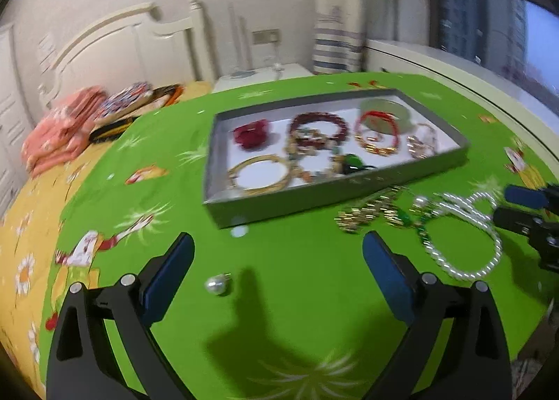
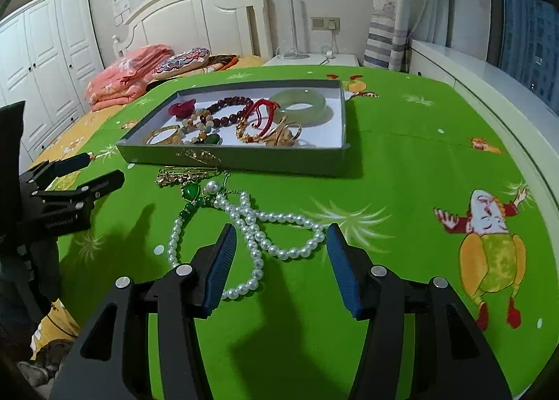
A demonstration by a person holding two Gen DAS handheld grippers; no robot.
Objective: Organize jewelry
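Note:
A grey tray [image 1: 314, 195] [image 2: 244, 160] on the green cloth holds a jade bangle [image 2: 300, 104], a dark red bead bracelet [image 2: 227, 113], a gold bangle [image 1: 260, 172] and other pieces. In front of it lie a pearl necklace [image 2: 258, 228] [image 1: 464, 242], a green pendant [image 2: 190, 192] and a gold chain [image 2: 185, 174] [image 1: 370, 213]. A single pearl earring [image 1: 217, 285] lies between the fingers of my left gripper [image 1: 277, 246], which is open and empty. My right gripper [image 2: 281, 235] is open and empty, hovering over the pearl necklace.
The green cartoon-print cloth [image 2: 419, 169] covers a bed. Folded pink bedding [image 2: 125, 75] and a patterned pillow [image 2: 181, 61] lie by the white headboard [image 2: 195, 15]. A nightstand [image 2: 314, 59], a window ledge [image 2: 471, 81] and a wardrobe [image 2: 45, 61] stand around.

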